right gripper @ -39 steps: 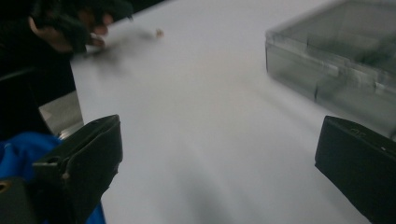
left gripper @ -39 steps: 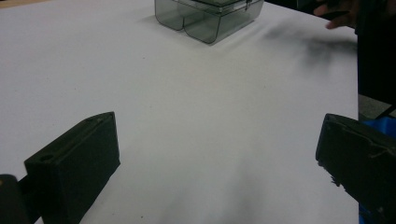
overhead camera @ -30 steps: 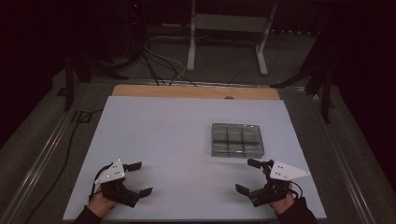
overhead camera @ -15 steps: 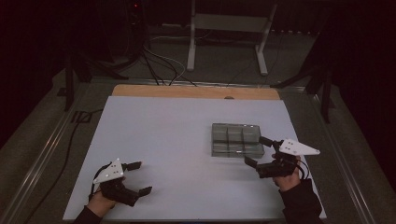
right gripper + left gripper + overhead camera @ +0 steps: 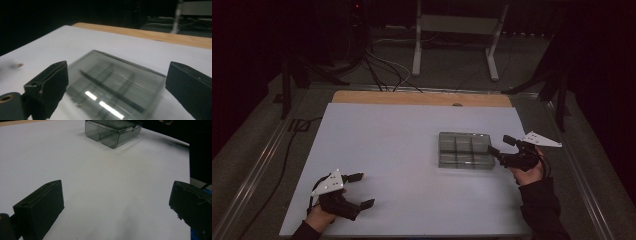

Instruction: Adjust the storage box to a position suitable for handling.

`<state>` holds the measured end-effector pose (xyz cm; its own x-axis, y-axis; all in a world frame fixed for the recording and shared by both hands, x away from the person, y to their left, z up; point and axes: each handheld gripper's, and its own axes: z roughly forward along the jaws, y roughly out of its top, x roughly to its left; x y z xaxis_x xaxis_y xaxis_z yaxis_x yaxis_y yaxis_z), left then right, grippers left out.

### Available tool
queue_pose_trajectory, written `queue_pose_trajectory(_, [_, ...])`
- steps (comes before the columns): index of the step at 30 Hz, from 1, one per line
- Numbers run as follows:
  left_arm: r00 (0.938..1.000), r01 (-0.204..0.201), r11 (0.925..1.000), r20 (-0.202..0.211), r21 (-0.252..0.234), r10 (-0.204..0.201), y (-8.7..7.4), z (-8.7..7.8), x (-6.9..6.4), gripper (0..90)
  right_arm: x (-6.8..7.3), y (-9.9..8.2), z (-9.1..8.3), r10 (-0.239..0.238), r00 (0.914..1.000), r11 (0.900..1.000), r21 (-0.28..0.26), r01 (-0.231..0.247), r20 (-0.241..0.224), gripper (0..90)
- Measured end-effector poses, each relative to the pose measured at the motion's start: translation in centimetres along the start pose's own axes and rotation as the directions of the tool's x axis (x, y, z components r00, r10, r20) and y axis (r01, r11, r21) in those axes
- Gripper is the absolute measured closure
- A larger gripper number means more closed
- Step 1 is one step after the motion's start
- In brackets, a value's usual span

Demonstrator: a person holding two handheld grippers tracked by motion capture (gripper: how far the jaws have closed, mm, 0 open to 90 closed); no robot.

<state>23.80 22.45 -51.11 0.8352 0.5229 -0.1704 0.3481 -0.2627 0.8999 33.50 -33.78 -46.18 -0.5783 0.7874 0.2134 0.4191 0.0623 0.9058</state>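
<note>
The right gripper (image 5: 498, 146) is closing in on the lidded clear box (image 5: 464, 150) at the surface's (image 5: 377, 145) right side, its jaws narrowing but apart, not yet gripping. The left gripper (image 5: 360, 189) is waiting near the front edge, jaws wide apart. Nothing is blocking the approach; grasping looks ahead.
</note>
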Motion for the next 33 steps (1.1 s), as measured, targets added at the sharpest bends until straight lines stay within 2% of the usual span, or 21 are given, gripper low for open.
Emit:
queue_pose_trajectory(2, [1.0,0.001,1.0,-0.001,0.001,-0.001,0.0,0.0,0.0,1.4,-0.3,-0.1,0.0,0.014,0.9997,0.9999,0.0,-0.014,0.018,16.0])
queue_pose_trajectory(3, [1.0,0.001,1.0,0.0,0.0,-0.001,0.0,0.0,0.0,1.4,-0.8,-0.3,0.4,0.025,0.9982,0.9995,0.015,-0.026,0.055,18.6])
queue_pose_trajectory(5, [1.0,0.0,1.0,0.0,0.0,0.0,0.0,0.0,0.0,1.4,-0.8,-0.3,0.4,0.025,0.9982,0.9995,0.015,-0.026,0.055,18.6])
queue_pose_trajectory(6, [1.0,-0.002,1.0,0.002,0.007,0.002,0.0,0.1,0.0,1.4,-1.4,-1.0,0.9,0.02,0.9948,0.9995,0.023,-0.022,0.1,30.0])
queue_pose_trajectory(7, [1.0,-0.002,1.0,0.002,0.007,0.002,0.0,0.1,0.0,1.4,-1.4,-1.0,0.9,0.02,0.9948,0.9995,0.023,-0.022,0.1,30.0])
queue_pose_trajectory(8, [1.0,-0.002,1.0,0.003,0.005,0.002,0.0,0.0,0.0,1.4,-1.9,-1.4,1.0,0.024,0.993,0.9989,0.037,-0.028,0.116,39.1])
queue_pose_trajectory(10, [1.0,0.0,1.0,0.003,0.0,0.0,0.0,0.0,0.0,1.4,-2.2,-1.6,1.1,0.035,0.9928,0.9981,0.047,-0.04,0.115,42.2])
queue_pose_trajectory(12, [1.0,0.002,1.0,0.002,0.004,-0.002,0.0,0.0,0.1,1.4,-2.8,-2.2,1.5,0.051,0.991,0.9929,0.101,-0.063,0.124,46.8])
queue_pose_trajectory(16, [1.0,0.005,1.0,0.004,-0.002,-0.005,0.0,0.0,0.1,1.4,-3.4,-2.6,1.5,0.07,0.9901,0.9914,0.102,-0.082,0.122,52.4])
queue_pose_trajectory(17, [1.0,0.004,1.0,0.005,-0.001,-0.004,0.0,0.1,0.1,1.4,-3.8,-2.7,1.4,0.08,0.9901,0.9902,0.106,-0.092,0.116,61.0])
queue_pose_trajectory(19, [1.0,0.005,1.0,0.004,0.001,-0.005,0.0,0.1,0.1,1.4,-4.0,-2.9,1.4,0.073,0.9897,0.9887,0.121,-0.088,0.123,69.5])
queue_pose_trajectory(26, [1.0,0.004,1.0,0.005,0.001,-0.004,0.0,0.1,0.1,1.4,-4.3,-3.5,2.2,0.065,0.9909,0.976,0.199,-0.088,0.118,88.3])
queue_pose_trajectory(29, [1.0,0.006,1.0,0.003,0.008,-0.006,-0.1,0.1,0.1,1.4,-4.5,-3.8,2.6,0.061,0.9923,0.9685,0.234,-0.085,0.108,89.9])
queue_pose_trajectory(33, [0.9999,0.008,1.0,0.007,0.003,-0.008,0.0,0.1,0.1,1.4,-4.5,-4.0,3.0,0.063,0.9943,0.9652,0.248,-0.082,0.086,89.9])
